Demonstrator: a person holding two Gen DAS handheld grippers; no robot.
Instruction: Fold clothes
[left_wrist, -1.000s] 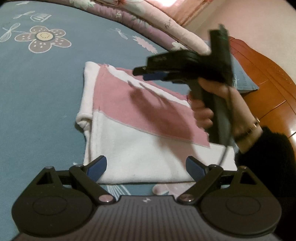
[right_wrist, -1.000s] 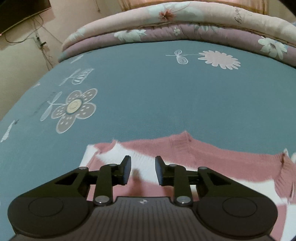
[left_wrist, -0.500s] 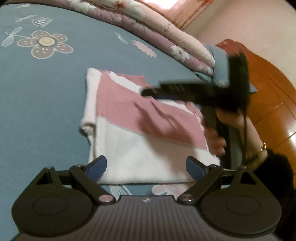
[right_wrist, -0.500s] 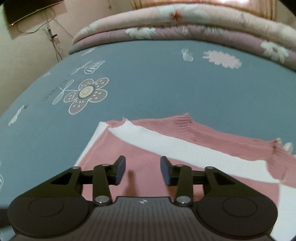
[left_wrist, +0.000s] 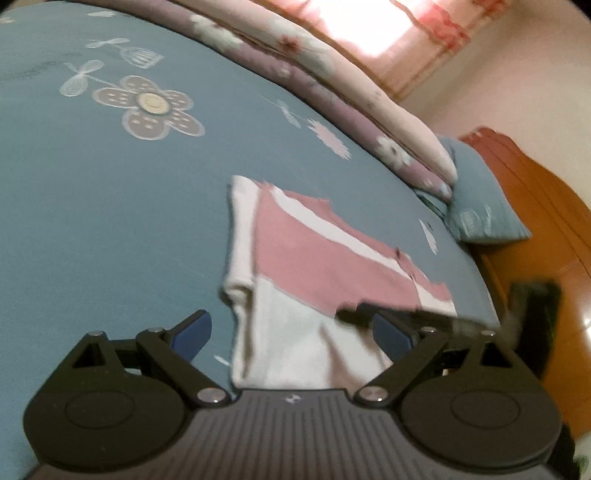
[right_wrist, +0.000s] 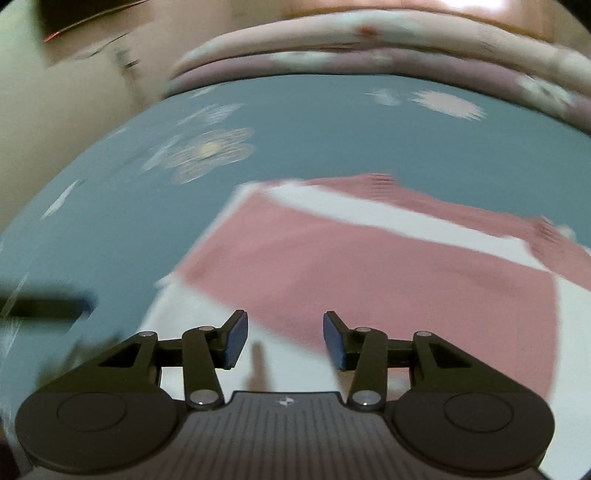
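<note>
Bedsheet (left_wrist: 110, 229): broad open teal expanse left of and beyond the folded sweater (left_wrist: 317, 258), free for passage. Far edge closed off by rolled quilts (left_wrist: 332, 92); a pillow (left_wrist: 480, 206) and wooden headboard (left_wrist: 546, 236) bound the right side. Right gripper (right_wrist: 282, 341), jaws apart with nothing between, hangs over the sweater's near white part.

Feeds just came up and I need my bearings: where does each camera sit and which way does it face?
Left wrist: rides the left tongs, angled down over the bed sheet at the folded sweater; the blurred right tongs cross in.
Right wrist: rides the right tongs, angled down at the sweater; a dark blur at left, unidentifiable.
Shared: the sweater, sheet and rolled quilt.
</note>
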